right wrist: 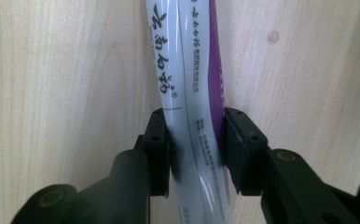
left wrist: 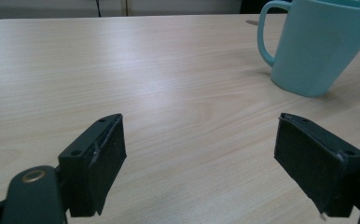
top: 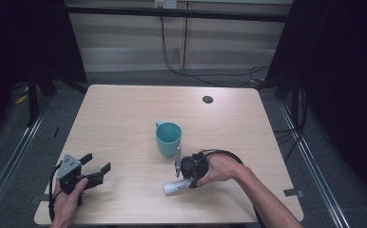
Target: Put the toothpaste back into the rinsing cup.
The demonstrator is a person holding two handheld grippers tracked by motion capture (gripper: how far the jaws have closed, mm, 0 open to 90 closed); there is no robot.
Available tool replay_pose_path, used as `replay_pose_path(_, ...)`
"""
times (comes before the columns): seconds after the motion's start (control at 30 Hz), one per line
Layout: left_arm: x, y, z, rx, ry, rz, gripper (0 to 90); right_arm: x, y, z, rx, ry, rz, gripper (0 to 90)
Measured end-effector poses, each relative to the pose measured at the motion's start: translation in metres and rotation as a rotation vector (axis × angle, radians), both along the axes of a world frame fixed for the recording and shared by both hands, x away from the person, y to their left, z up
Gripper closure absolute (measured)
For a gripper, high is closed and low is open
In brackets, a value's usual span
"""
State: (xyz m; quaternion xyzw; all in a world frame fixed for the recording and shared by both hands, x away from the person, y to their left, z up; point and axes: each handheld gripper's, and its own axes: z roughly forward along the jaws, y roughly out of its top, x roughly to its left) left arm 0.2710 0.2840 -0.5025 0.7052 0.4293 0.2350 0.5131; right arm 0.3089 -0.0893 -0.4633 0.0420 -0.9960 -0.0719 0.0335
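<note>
While the right gripper (right wrist: pixel 196 144) pinches the tube (right wrist: pixel 192 84) lying at the mug's (top: pixel 168 137) five o'clock, the pickup step is in hand. Next, I judge, comes a straight lift; the left gripper (left wrist: pixel 201 163) waits spread at eight o'clock.

- The right gripper (right wrist: pixel 196 144) rises from six o'clock; its two black jaws stand at seven and five o'clock, pressed against the sides of a white tube (right wrist: pixel 192 93)
- The tube runs from six o'clock up to twelve, lying on a pale wooden table (right wrist: pixel 57 84); black characters run along its left half, and a purple stripe follows its right edge
- A small round knot in the wood sits at about one o'clock, well apart from the tube
</note>
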Motion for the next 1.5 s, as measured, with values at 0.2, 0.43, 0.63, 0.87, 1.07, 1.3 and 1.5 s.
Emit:
replay_pose_path(0.2, 0.000, 0.000, 0.000, -0.007, 0.001, -0.001, 16.4, 0.003, 0.000, 0.001, -0.008, 0.021, -0.039, 68.7)
replay_pose_path(0.43, 0.001, -0.001, 0.000, -0.020, 0.008, 0.016, 16.5, 0.006, 0.003, 0.000, -0.022, 0.013, -0.074, 75.3)
replay_pose_path(0.63, 0.001, 0.000, 0.000, -0.008, 0.007, 0.008, 16.5, 0.005, 0.002, 0.001, -0.028, 0.015, -0.108, 75.6)
replay_pose_path(0.87, 0.001, 0.000, 0.000, -0.018, 0.011, 0.015, 16.6, 0.006, 0.003, 0.001, -0.034, 0.024, -0.129, 76.2)
replay_pose_path(1.07, 0.001, 0.000, 0.000, -0.010, 0.008, 0.012, 16.5, 0.005, 0.003, 0.001, -0.030, 0.016, -0.151, 76.5)
replay_pose_path(1.3, 0.001, 0.000, 0.000, -0.009, 0.013, 0.011, 16.5, 0.005, -0.001, 0.004, -0.028, 0.012, -0.170, 76.7)
replay_pose_path(1.5, 0.001, 0.000, 0.000, -0.005, 0.011, 0.015, 16.6, 0.006, -0.007, 0.014, 0.022, 0.019, -0.203, 76.7)
